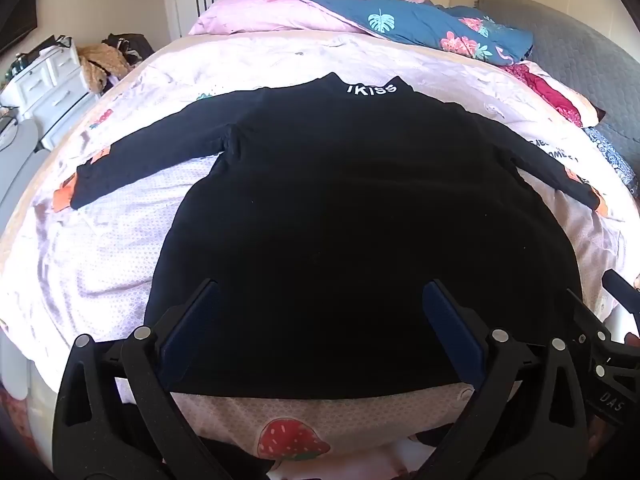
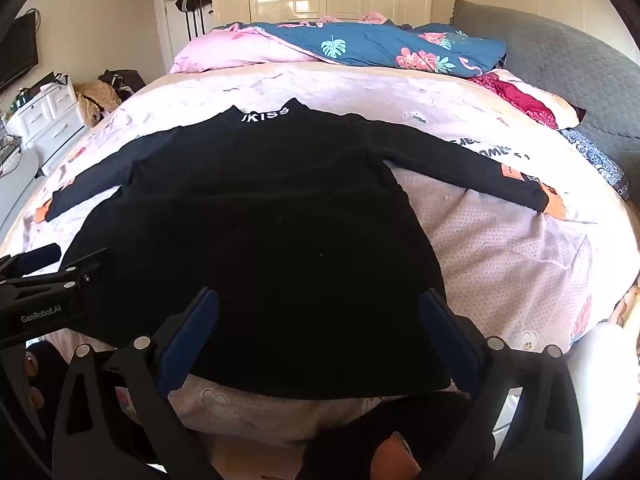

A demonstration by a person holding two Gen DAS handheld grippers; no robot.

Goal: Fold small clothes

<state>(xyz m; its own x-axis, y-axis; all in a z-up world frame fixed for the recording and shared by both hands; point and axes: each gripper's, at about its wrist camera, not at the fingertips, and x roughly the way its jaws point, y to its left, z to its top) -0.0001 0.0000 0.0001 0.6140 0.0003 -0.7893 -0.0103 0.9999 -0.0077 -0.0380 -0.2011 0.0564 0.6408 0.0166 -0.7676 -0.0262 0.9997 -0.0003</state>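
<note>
A small black long-sleeved top (image 1: 340, 208) lies flat on the bed, collar with white lettering at the far end, both sleeves spread out sideways. It also shows in the right wrist view (image 2: 256, 240). My left gripper (image 1: 320, 292) is open, its blue-padded fingers wide apart above the hem on the left half. My right gripper (image 2: 318, 300) is open too, above the hem on the right half. Neither holds cloth. The right gripper shows at the right edge of the left wrist view (image 1: 616, 320); the left gripper shows at the left edge of the right wrist view (image 2: 52, 280).
The pink printed bedsheet (image 1: 100, 248) covers the bed. A blue floral quilt (image 1: 420, 24) and pink pillow (image 1: 256, 16) lie at the far end, a grey headboard (image 2: 560, 64) to the right. White drawers (image 1: 48, 80) stand left of the bed.
</note>
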